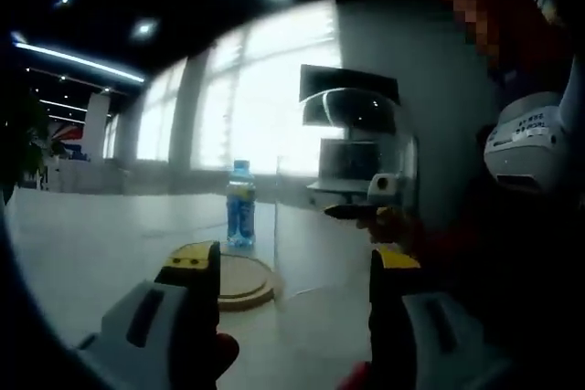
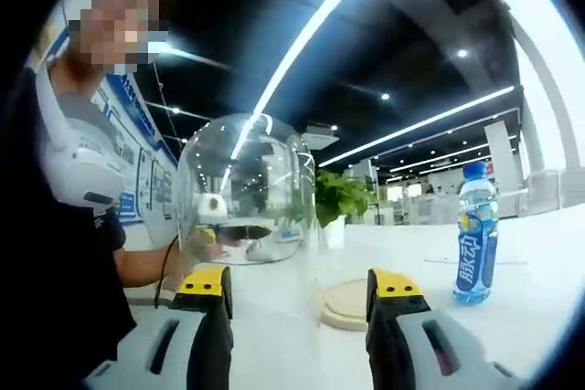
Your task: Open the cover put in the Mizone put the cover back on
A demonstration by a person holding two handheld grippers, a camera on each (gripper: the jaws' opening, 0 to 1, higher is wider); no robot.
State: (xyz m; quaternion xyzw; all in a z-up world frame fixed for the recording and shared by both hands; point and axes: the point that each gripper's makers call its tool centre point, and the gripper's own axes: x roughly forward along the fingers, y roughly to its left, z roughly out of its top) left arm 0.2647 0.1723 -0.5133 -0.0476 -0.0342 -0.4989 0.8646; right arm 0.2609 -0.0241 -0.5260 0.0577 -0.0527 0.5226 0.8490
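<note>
While standing upright | Mizone bottle blue, yellow-labelled | glass cover clear, domed

1. The left gripper has its jaws spread wide apart, yellow-tipped, rising from the bottom of the left gripper view with nothing clasped between them.
2. The right gripper likewise has its jaws wide apart, yellow tips level with each other.
3. The person's forearm reaches in beside the right gripper's left jaw.

Bright windows, ceiling strip lights, white table, potted plant
</note>
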